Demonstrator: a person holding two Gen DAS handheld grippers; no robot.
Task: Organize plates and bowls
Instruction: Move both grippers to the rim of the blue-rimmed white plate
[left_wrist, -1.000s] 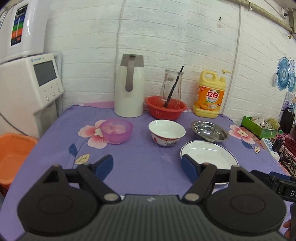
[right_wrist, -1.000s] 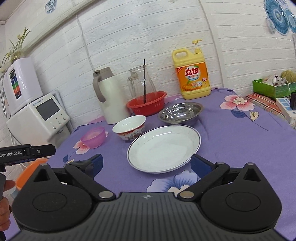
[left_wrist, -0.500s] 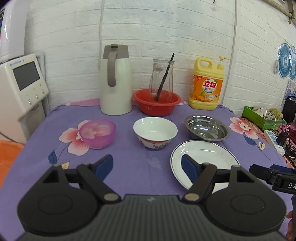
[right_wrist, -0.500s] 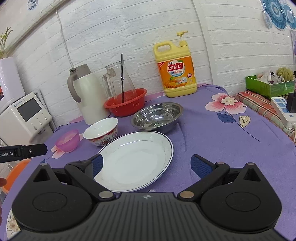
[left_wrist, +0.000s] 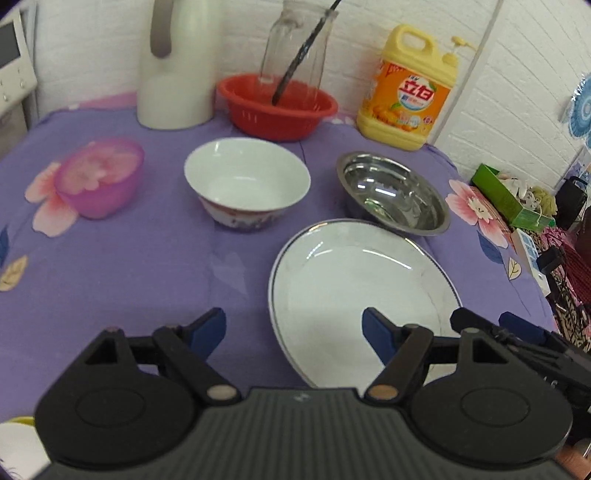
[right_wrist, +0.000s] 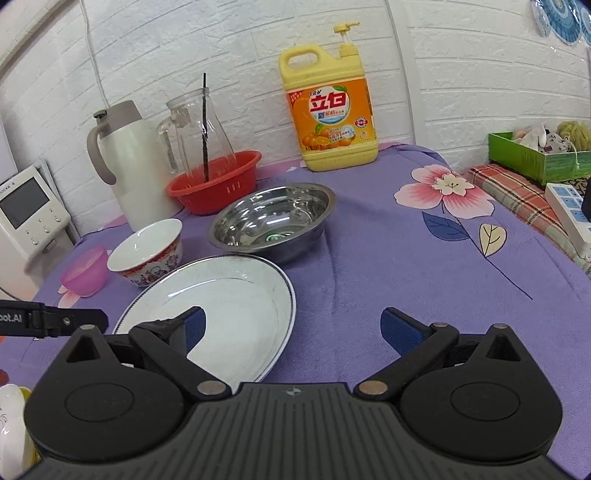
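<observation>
Currently both tools sit low over the near edge of the purple floral cloth (right_wrist: 388, 258), nothing gripped. Left gripper (left_wrist: 293, 334): jaws wide apart, empty; right-hand pad overlaps the white plate (left_wrist: 354, 295) in view, but I can't tell whether it touches. Right gripper (right_wrist: 291, 326): jaws apart, empty; its left pad likewise reads over the plate's near rim, contact unconfirmed. Plate (right_wrist: 229, 295) lies flat, dead ahead and between the two tools, to the right of the left jaws and to the left of the right jaws; it looks oval in both views, possibly just lens and angle. Neither hand clearly nearer; my judgement: the right has the cleaner line to the rim. Steel bowl (right_wrist: 273, 221) just behind the plate, rims nearly touching. White patterned bowl (left_wrist: 247, 184) left of it, pink bowl (left_wrist: 99, 177) further left, well apart. Writing: yellow detergent jug (right_wrist: 328, 110) carries large Chinese characters, small print unreadable; the left tool's arm in the right view shows "oot.AI", partly cut off.
</observation>
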